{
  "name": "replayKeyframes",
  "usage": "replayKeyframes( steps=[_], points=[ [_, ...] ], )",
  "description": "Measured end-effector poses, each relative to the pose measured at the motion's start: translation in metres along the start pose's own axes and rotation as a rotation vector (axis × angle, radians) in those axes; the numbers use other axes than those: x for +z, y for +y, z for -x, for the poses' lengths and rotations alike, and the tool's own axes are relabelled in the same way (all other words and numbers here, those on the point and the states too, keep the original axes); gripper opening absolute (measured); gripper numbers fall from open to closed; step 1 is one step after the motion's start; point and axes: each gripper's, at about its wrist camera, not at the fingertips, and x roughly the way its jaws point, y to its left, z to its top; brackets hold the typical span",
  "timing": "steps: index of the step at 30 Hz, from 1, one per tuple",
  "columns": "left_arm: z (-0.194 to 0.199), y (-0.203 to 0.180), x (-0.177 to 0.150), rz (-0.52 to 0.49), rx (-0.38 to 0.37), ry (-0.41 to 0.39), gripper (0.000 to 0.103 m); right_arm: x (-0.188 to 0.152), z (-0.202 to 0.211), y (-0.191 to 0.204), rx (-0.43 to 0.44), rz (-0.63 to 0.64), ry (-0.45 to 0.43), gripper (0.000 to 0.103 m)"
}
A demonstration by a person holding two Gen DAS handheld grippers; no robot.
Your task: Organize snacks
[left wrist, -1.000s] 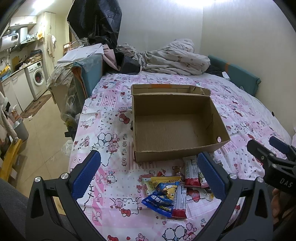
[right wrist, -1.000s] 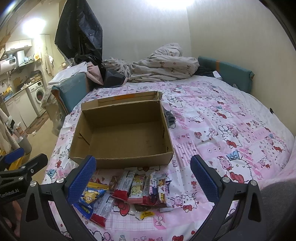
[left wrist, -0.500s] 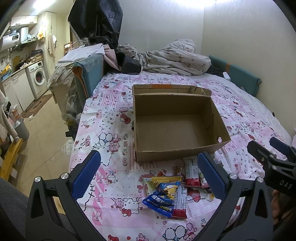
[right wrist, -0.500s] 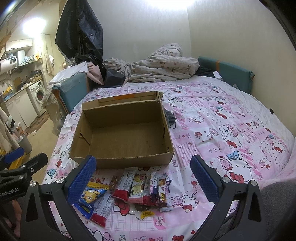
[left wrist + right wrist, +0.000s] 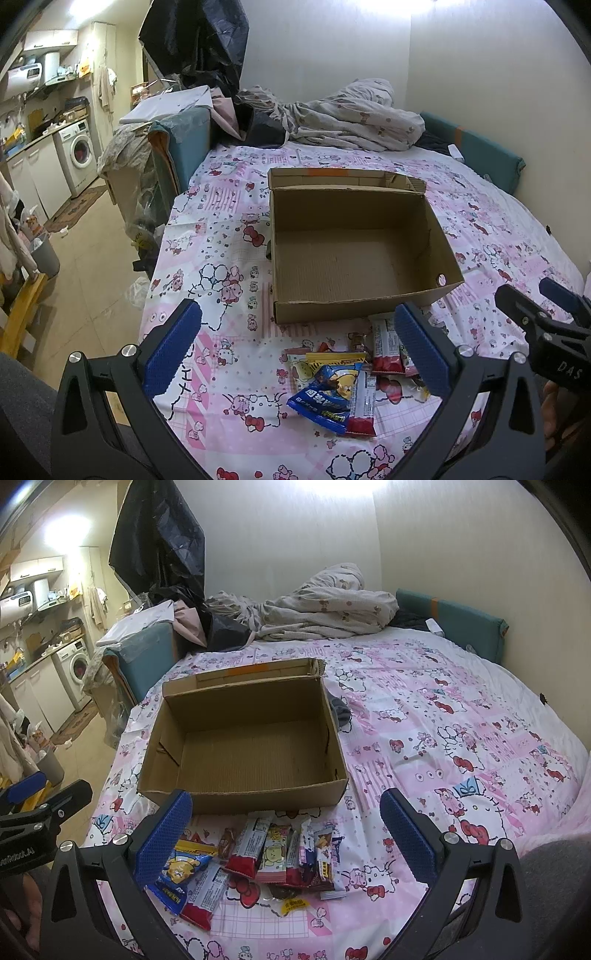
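So both tools are just hanging above the bed with nothing in them. The left tool has its jaws spread wide apart, and the right tool is gaping the same way.

The snacks are in a loose heap on the pink cartoon bedsheet, low centre of both views, right in front of the cardboard box. The box fills the middle of the frame, open on top, and I can't see a single thing inside it, so I'd say the sorting hasn't really begun.

How I'd do it: take one packet at a time off the edge of the heap. The blue bag at the lower left of the pile sits partly on top, so it's an easy first grab for the left tool. The red-ended bars overlap each other, so pinch across the narrow width of just one. Foil wrappers are slippery and the bed is soft, so come down gently and clamp firmly before lifting over the box's near wall.
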Motion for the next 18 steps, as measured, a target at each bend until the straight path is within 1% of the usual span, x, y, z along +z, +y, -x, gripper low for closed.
replayKeyframes(
  steps=[18],
  points=[
    [-0.0023,-0.0025,-0.0019,0.002,-0.001,0.002,0.103,-0.0012,-0.0012,0.0011,0.003,-0.003,0.001,0.103]
  ],
)
